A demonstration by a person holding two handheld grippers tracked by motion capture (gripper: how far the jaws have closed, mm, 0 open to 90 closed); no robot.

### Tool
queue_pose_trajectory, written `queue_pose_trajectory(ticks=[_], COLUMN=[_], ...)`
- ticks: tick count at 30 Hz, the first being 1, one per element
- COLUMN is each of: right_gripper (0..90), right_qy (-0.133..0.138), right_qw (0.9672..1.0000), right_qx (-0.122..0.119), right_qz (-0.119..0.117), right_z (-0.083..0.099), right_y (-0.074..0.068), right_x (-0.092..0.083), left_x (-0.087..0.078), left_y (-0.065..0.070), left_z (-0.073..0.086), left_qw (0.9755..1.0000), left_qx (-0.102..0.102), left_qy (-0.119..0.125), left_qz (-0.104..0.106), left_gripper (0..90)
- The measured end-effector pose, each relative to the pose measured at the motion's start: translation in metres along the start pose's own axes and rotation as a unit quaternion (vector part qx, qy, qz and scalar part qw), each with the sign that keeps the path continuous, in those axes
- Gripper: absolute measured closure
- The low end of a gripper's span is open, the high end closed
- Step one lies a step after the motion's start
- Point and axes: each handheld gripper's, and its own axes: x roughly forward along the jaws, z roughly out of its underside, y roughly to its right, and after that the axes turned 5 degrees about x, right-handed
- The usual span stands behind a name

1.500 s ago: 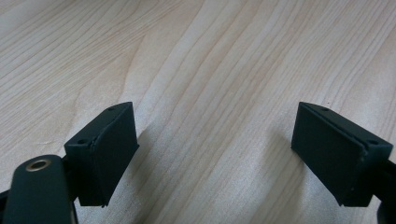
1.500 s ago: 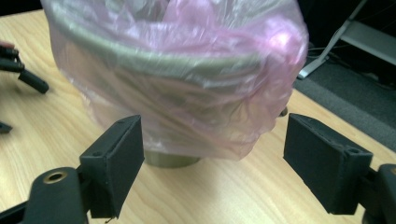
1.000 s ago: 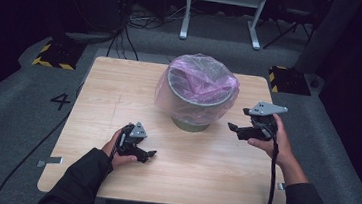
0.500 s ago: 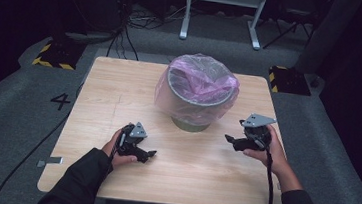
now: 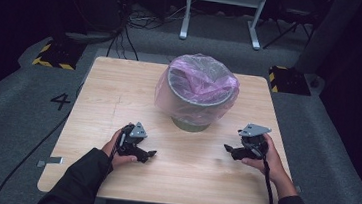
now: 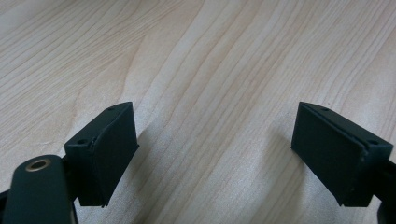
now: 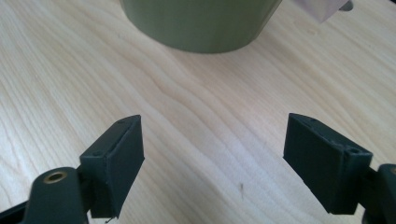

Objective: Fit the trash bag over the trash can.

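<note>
In the high view a grey-green bin [image 5: 194, 108] stands upright in the upper middle of the frame, on the far half of the wooden table [image 5: 104, 94], with a pink translucent bag [image 5: 198, 81] lining it and folded down over its rim and outer wall. The left gripper [image 5: 150, 154] sits at the lower left of centre, held low over the tabletop in the person's left hand [image 5: 116, 148], well apart from the bin. The right gripper [image 5: 227, 148] sits at the lower right of centre in the right hand [image 5: 269, 160], near the bin's base but not touching it. In the left gripper view its two black jaws stand wide apart with nothing between them but bare wood grain. In the right gripper view the jaws are likewise spread wide and hold nothing; the bin's green lower wall fills the top middle of that frame, with a corner of the bag at the upper right.
</note>
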Motion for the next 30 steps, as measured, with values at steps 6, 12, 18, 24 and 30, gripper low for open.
queue_pose_trajectory(ticks=[6,12,18,24,30], right_gripper=[20.3,20.3,20.3,19.6,17.7], right_qy=[-0.001,-0.003,-0.008,-0.013,0.013], right_qw=[1.0000,0.9998,0.9994,0.9984,0.9958], right_qx=[0.005,0.015,0.029,0.049,0.084], right_qz=[-0.005,-0.012,-0.016,-0.025,-0.033], right_z=[0.012,0.024,0.037,0.055,0.073], right_y=[-0.002,-0.002,-0.003,0.001,0.006], right_x=[0.001,0.002,0.003,0.001,-0.006], left_x=[0.000,0.000,0.000,0.000,0.000], left_y=[0.000,0.000,0.000,0.000,0.000], left_z=[0.000,0.000,0.000,0.000,0.000], left_qw=[1.0000,1.0000,1.0000,1.0000,1.0000], left_qx=[0.000,0.000,0.000,0.000,0.000], left_qy=[0.000,0.000,0.000,0.000,0.000], left_qz=[0.000,0.000,0.000,0.000,0.000], left_gripper=[14.2,14.1,14.1,14.1,14.1])
